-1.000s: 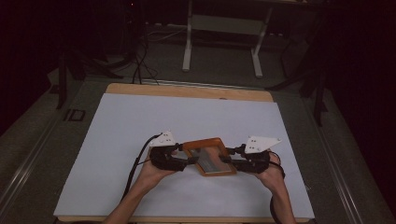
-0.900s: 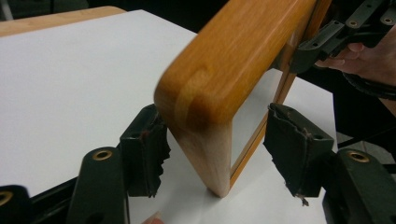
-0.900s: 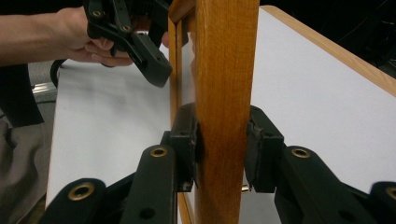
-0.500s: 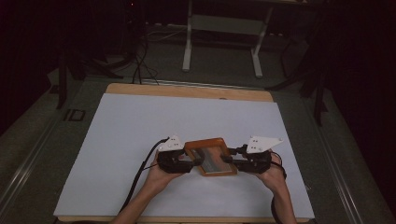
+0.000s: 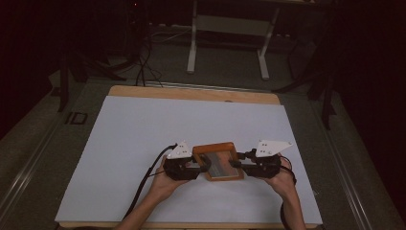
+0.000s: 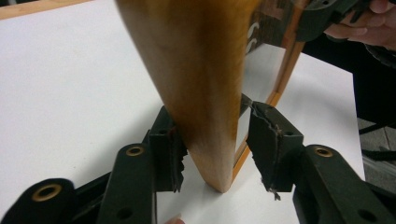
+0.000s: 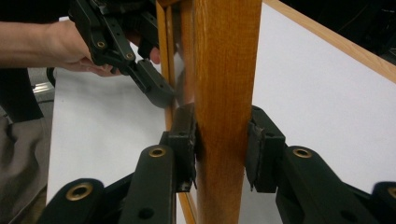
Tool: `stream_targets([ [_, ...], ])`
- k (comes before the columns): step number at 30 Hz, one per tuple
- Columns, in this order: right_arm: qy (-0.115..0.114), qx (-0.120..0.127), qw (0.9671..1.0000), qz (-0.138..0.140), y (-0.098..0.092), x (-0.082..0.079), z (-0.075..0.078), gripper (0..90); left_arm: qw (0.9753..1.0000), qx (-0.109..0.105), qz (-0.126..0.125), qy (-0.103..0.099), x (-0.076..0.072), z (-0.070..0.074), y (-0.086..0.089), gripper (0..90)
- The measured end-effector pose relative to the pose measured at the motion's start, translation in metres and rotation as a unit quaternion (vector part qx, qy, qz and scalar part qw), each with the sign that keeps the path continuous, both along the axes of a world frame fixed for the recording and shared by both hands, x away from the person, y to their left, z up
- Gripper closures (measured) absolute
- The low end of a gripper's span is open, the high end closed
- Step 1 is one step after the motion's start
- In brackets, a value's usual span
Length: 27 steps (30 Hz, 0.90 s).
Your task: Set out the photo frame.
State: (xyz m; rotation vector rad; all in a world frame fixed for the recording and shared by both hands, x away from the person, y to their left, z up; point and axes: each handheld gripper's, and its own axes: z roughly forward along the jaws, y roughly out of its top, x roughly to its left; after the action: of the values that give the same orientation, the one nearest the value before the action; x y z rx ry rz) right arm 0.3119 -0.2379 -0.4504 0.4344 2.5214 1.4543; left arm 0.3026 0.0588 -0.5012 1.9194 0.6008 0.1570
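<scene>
Moved since a second ago: both claws and the tray between them shifted slightly toward the right of the table; grip on each side unchanged.
Left claw (image 5: pixel 203 168): held in the person's left hand (image 5: pixel 163 181), jaws set on either side of the tray's left rim; in the left gripper view (image 6: pixel 212 151) left pad touching the wood, right pad just beside the inner edge, so clamped or nearly so, cannot tell for sure.
Right claw (image 5: pixel 238 165): held in the person's right hand (image 5: pixel 280 178), jaws pressed together on the tray's right rim; in the right gripper view (image 7: pixel 222 151) both pads tight against the wooden edge.
Orange-brown rectangular wooden tray with a grey inner panel (image 5: pixel 219 161): between the two claws, gripped at opposite short sides, above the white sheet; seen edge-on from each claw (image 6: pixel 196 70) (image 7: pixel 226 93).
Other claw seen from the right one: black jaws on the far rim (image 7: pixel 154 86).
White-covered wooden-edged table (image 5: pixel 143 124): beneath both claws, bare surface stretching ahead of them.
Grey three-cornered plates: one atop each claw.
Black cable (image 5: pixel 143 179): trailing back from the left claw along the forearm.
</scene>
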Motion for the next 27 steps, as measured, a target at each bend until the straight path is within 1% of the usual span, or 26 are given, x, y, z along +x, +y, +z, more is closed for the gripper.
stream_targets([
  [3, 0.004, -0.001, 1.0000, -0.001, -0.0023, 0.0008, -0.0013, 65.7, 1.0000, 0.001, -0.005, 0.000, -0.0005, 0.0005, -0.0005, 60.0],
  [7, 0.008, -0.002, 1.0000, -0.001, -0.0051, 0.0021, -0.0026, 64.8, 0.9999, 0.000, -0.010, 0.005, 0.0001, 0.0013, -0.0004, 62.4],
  [13, 0.010, -0.004, 0.9999, -0.003, -0.0057, 0.0027, -0.0026, 64.1, 0.9999, -0.002, -0.012, 0.011, 0.0003, 0.0024, -0.0003, 63.2],
  [20, 0.011, -0.008, 0.9999, -0.005, -0.0056, 0.0028, -0.0022, 62.9, 0.9999, 0.003, -0.013, 0.010, -0.0015, 0.0045, -0.0011, 64.6],
  [23, 0.013, -0.009, 0.9999, -0.007, -0.0054, 0.0030, -0.0024, 62.7, 0.9998, 0.001, -0.015, 0.013, -0.0012, 0.0054, 0.0000, 65.0],
  [27, 0.015, -0.004, 0.9999, -0.008, -0.0051, 0.0033, -0.0023, 62.6, 0.9998, -0.003, -0.015, 0.012, -0.0017, 0.0086, 0.0020, 65.2],
])
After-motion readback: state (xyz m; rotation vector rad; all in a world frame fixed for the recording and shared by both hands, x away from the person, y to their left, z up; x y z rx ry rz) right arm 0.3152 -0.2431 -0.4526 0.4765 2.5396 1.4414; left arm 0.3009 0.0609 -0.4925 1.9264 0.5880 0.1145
